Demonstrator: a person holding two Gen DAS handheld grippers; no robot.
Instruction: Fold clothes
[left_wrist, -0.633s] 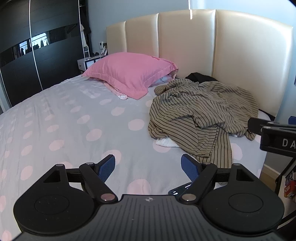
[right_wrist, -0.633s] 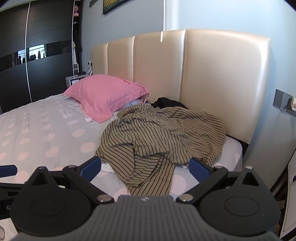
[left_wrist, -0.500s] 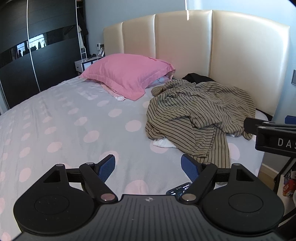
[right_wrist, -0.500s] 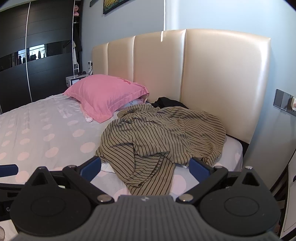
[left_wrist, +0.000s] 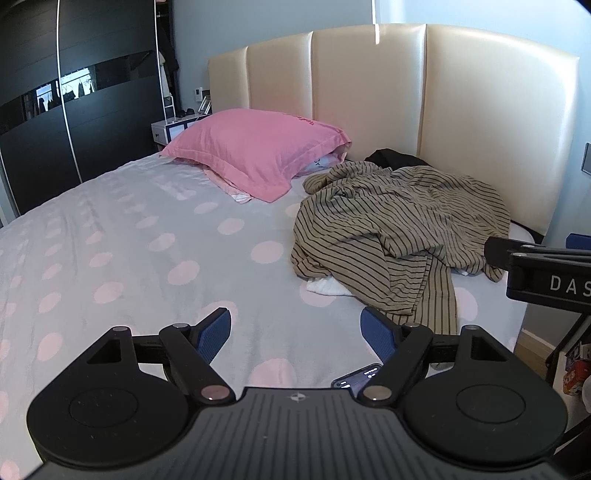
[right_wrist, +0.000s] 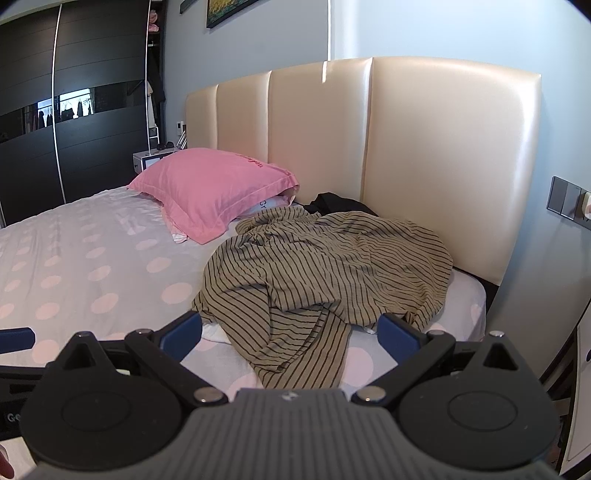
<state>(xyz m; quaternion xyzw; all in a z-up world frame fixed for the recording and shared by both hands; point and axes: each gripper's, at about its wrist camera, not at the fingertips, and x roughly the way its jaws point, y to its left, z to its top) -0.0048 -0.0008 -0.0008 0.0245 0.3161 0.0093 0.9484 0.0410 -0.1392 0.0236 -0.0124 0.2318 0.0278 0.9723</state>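
A crumpled tan garment with dark stripes lies on the right side of the bed near the headboard; it also shows in the right wrist view. A white cloth peeks out from under its near edge. A black garment lies behind it against the headboard. My left gripper is open and empty above the sheet, short of the garment. My right gripper is open and empty, just in front of the garment's hanging sleeve.
The bed has a grey sheet with pink dots. A pink pillow sits at the head. A cream padded headboard stands behind. A phone lies under my left gripper. A black wardrobe is at left.
The left wrist view has shifted slightly, so the garment and pillow sit a little further left. The right wrist view is almost unchanged. Both grippers stay open.
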